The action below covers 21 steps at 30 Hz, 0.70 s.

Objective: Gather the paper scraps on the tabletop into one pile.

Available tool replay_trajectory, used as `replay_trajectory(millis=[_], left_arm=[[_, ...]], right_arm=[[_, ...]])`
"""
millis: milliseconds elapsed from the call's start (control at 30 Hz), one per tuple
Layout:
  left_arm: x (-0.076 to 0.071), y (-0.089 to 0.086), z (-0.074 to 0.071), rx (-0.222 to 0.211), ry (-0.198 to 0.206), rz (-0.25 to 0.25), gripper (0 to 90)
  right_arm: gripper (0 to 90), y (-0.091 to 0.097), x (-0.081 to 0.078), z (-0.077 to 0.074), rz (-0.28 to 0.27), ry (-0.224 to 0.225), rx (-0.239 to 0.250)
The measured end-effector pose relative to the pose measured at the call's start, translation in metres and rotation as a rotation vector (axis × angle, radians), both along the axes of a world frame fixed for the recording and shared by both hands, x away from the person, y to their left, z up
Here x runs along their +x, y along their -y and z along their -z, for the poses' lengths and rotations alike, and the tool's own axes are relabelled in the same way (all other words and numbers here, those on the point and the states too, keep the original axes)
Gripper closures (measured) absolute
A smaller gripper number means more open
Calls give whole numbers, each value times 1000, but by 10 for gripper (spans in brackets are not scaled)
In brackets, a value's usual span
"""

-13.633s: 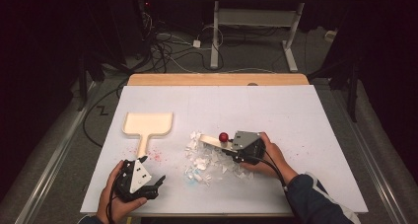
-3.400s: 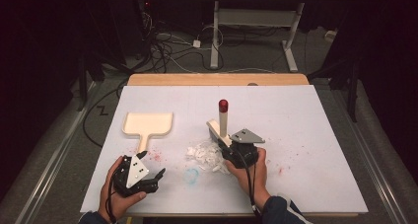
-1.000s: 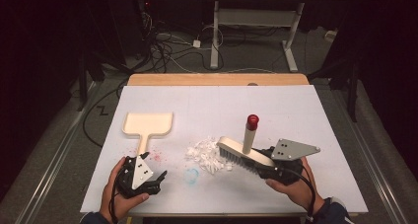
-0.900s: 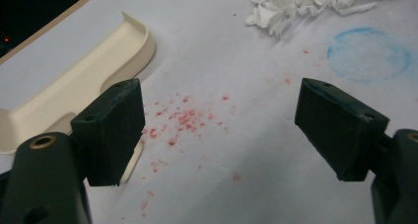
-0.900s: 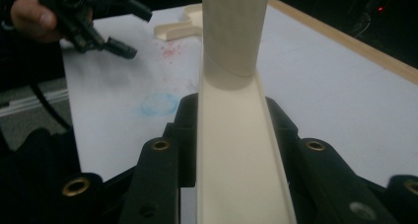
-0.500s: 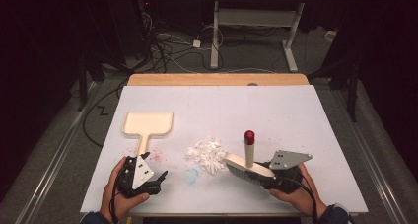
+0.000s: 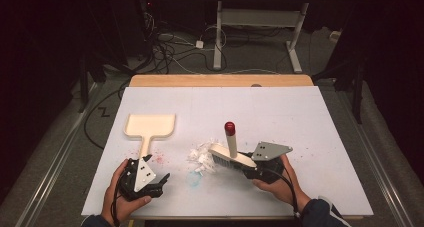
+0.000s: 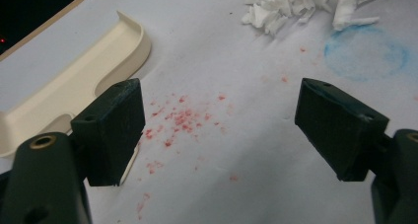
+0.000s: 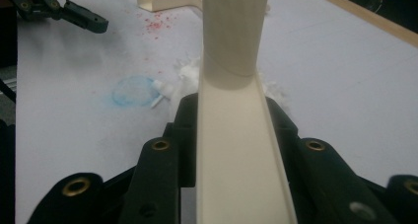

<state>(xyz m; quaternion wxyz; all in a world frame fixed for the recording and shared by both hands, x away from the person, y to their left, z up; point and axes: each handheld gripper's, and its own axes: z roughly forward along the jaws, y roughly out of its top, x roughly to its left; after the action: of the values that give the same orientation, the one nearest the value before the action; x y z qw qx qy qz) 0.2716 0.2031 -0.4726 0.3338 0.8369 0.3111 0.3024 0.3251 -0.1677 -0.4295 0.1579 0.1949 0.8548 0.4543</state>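
one table, covered by a white sheet, with a strip of bare wood along its far edge. the sheet carries two stains: a scatter of red specks near the front left and a faint blue ring just right of them.

one dustpan, cream plastic, lies flat on the left half of the sheet, its wide tray toward the far side and its handle pointing back at the person. in the left gripper view its raised rim curves along the left edge of the picture.

one brush, cream too, with a long flat head, dark bristles underneath and a stubby upright handle capped in red. it sits near the middle of the sheet, tilted, its bristle end touching the right side of the scrap pile. in the right gripper view the head runs straight up between the jaws.

two grippers, one in each hand. the right gripper is clamped on the near end of the brush head, a grey plate on top of it. the left gripper rests on the sheet at the front left, just beyond the dustpan handle's tip, jaws spread wide with nothing between them; under them lie the red specks.

one pile of white paper scraps, torn and crumpled, between the dustpan handle and the brush, just beyond the blue ring.
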Motion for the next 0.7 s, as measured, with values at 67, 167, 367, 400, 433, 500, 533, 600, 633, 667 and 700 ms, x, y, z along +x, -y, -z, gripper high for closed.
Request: replay_trajectory(millis=[67, 167, 367, 400, 433, 500, 533, 600, 633, 667, 700], left_arm=[[-1, 0, 0, 2, 0, -3, 183], [-1, 0, 0, 1, 2, -5, 183], [-1, 1, -1, 8, 4, -5, 183], [-1, 2, -1, 8, 4, -5, 183], [-1, 2, -1, 8, 3, -4, 183], [-1, 2, 0, 11, 3, -3, 183], [-1, 2, 0, 14, 4, -3, 183], [-1, 2, 0, 17, 6, -3, 183], [-1, 2, 0, 19, 7, -2, 183], [-1, 2, 0, 20, 7, -4, 183], [-1, 2, 0, 21, 7, -4, 182]], right_arm=[[679, 7, -1, -6, 9, 0, 14], [678, 19, -4, -13, 24, 3, 32], [677, 41, -15, -24, 34, 3, 60], [677, 45, -17, -26, 36, 3, 61], [677, 50, -19, -28, 38, 9, 61], [677, 58, -22, -31, 43, 4, 48], [677, 63, -24, -32, 47, -2, 46], [677, 72, -28, -32, 61, -9, 42], [677, 77, -31, -32, 63, -18, 44], [677, 82, -33, -32, 65, -25, 43], [677, 86, -35, -31, 69, -31, 39]])
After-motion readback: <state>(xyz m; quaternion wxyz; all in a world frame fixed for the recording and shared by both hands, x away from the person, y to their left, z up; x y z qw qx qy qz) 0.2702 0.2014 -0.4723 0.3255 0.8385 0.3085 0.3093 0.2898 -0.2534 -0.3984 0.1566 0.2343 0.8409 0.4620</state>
